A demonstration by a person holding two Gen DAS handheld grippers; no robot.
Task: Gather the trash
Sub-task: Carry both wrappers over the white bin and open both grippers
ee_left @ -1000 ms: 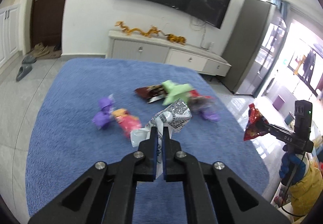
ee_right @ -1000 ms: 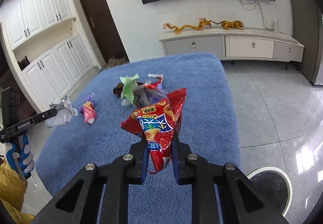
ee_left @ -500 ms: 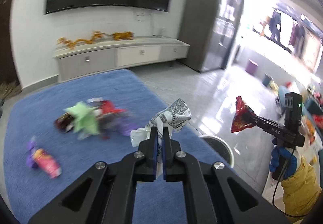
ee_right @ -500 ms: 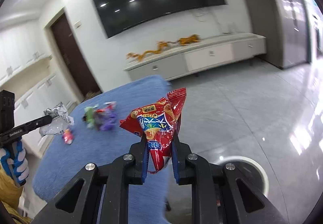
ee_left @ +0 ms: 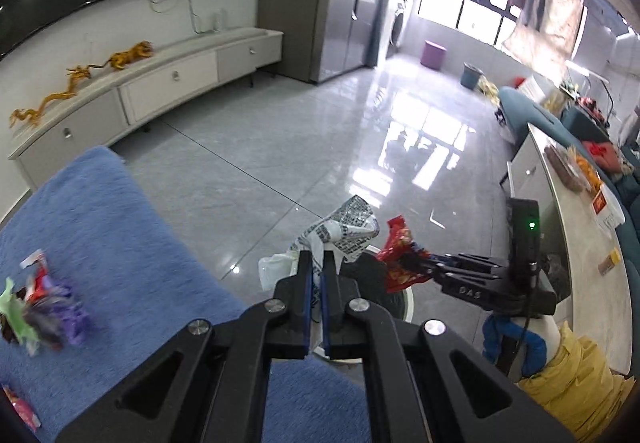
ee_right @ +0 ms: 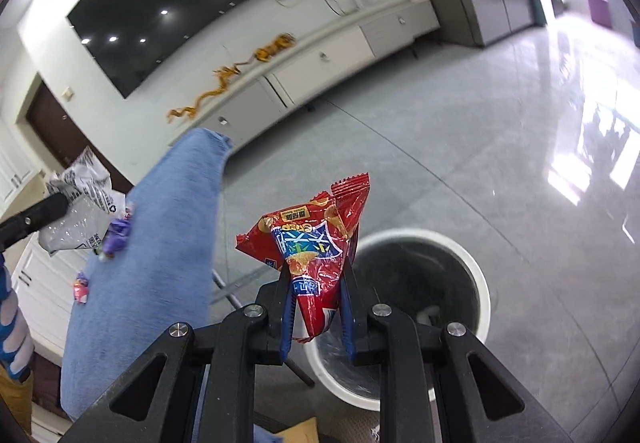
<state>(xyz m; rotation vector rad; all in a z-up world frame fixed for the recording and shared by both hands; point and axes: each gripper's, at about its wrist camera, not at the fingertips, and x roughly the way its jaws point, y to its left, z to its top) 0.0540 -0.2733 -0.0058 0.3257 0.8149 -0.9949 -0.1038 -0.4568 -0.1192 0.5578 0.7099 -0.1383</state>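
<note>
Both grippers loaded and over the bin; release not yet made.

We had the left gripper point(ee_left: 314, 275) clenched on a crumpled silver-and-white wrapper point(ee_left: 340, 229) and the right gripper point(ee_right: 316, 303) clamped on a red chip bag point(ee_right: 310, 239), both near the white-rimmed trash bin point(ee_right: 476, 271) on the floor off the table's right edge. We judged the main risk a miss: the light wrappers could drift or cling to a pad and land on the glossy tiles, and the two grippers stood close enough to knock together. More wrappers point(ee_left: 48, 307) lay by the left edge of the blue-covered table point(ee_left: 120, 243). Open floor lay beyond the bin; the table edge and a thin leg crowded its near side.
</note>
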